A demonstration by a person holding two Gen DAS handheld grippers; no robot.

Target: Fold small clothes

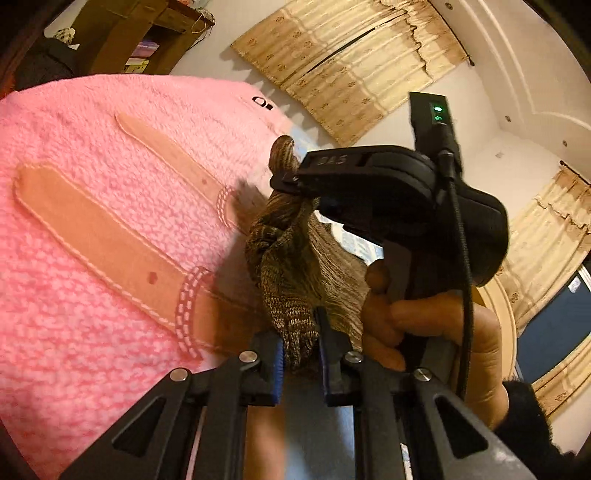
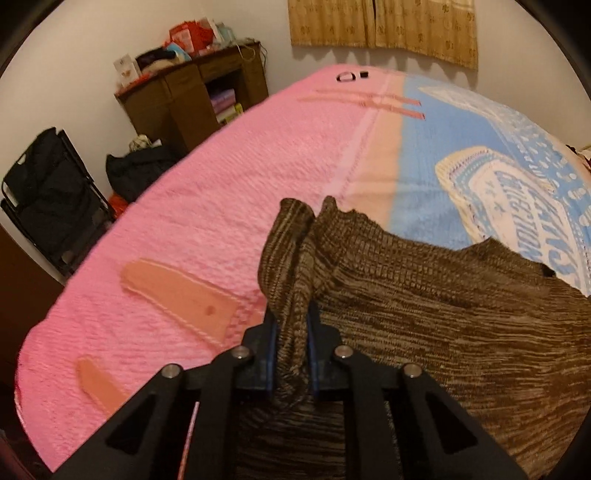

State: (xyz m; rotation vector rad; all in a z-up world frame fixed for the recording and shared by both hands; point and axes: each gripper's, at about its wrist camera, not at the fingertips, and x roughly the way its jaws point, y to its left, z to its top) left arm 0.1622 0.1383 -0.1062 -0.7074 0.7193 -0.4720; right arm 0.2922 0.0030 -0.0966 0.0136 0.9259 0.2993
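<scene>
A small brown knitted garment (image 2: 424,306) lies partly on a bed blanket (image 2: 221,206) that is pink on the left and blue on the right. My right gripper (image 2: 290,339) is shut on a bunched edge of the garment, lifted above the blanket. In the left wrist view, my left gripper (image 1: 301,350) is shut on another part of the brown garment (image 1: 291,266). The right gripper (image 1: 284,181) shows just beyond it in that view, pinching the same cloth, with the person's hand (image 1: 436,332) on its handle.
A brown wooden shelf unit (image 2: 195,96) with clutter on top stands by the wall beyond the bed. A black folding chair (image 2: 51,199) and a dark bag (image 2: 136,170) sit on the floor at left. Beige curtains (image 2: 384,26) hang behind.
</scene>
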